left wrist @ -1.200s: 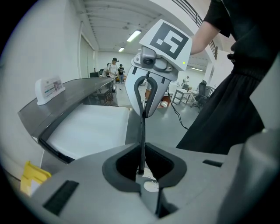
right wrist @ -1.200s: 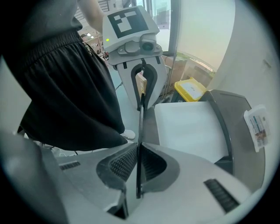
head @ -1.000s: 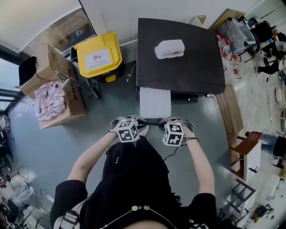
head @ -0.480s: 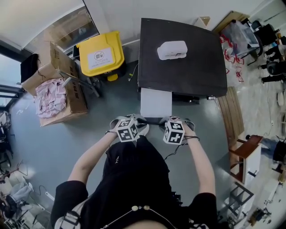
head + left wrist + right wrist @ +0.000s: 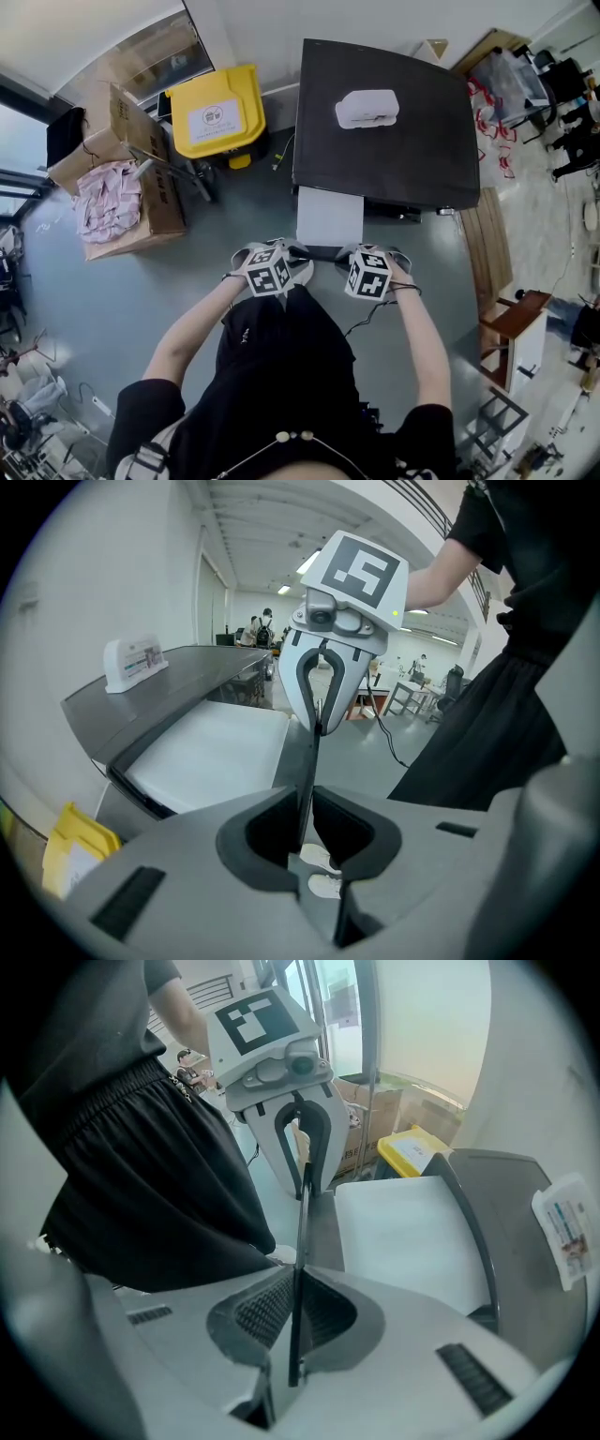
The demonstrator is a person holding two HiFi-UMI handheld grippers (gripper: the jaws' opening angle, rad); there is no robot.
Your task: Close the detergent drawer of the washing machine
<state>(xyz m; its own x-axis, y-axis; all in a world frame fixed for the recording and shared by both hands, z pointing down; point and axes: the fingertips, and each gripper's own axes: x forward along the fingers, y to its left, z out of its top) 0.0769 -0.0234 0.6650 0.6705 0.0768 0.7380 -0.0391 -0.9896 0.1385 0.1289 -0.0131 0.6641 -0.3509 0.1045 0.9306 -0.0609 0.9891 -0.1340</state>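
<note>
Far left of the washer (image 5: 384, 141) sit cardboard boxes (image 5: 117, 187), one holding pink cloth. A yellow bin (image 5: 217, 112) stands just beside the washer's left side. On the washer's dark top, near the back, lies a white pack (image 5: 367, 108).

The drawer (image 5: 329, 216) is at the left end of the washer's front. It is pulled out, with its white top bare. Its thin dark panel (image 5: 321, 251) forms the end farthest from the washer, nearest the person.

The left gripper (image 5: 294, 251) is at the left end of that panel. In the left gripper view the panel stands edge-on between the pads (image 5: 265, 836). The jaws are narrow and have just been opening. A slim gap shows beside the panel, so the pads do not press it.

The right gripper (image 5: 343, 253) is at the panel's right end. In the right gripper view its ribbed pads (image 5: 258, 1314) close against both faces of the panel and grip it. Each gripper shows in the other's view, facing it along the panel.

The person stands in front of the washer, with both arms reaching to the drawer. Right of the washer a wooden board (image 5: 487, 239) lies on the floor. A small red-topped cabinet (image 5: 518, 323) stands beyond it.
</note>
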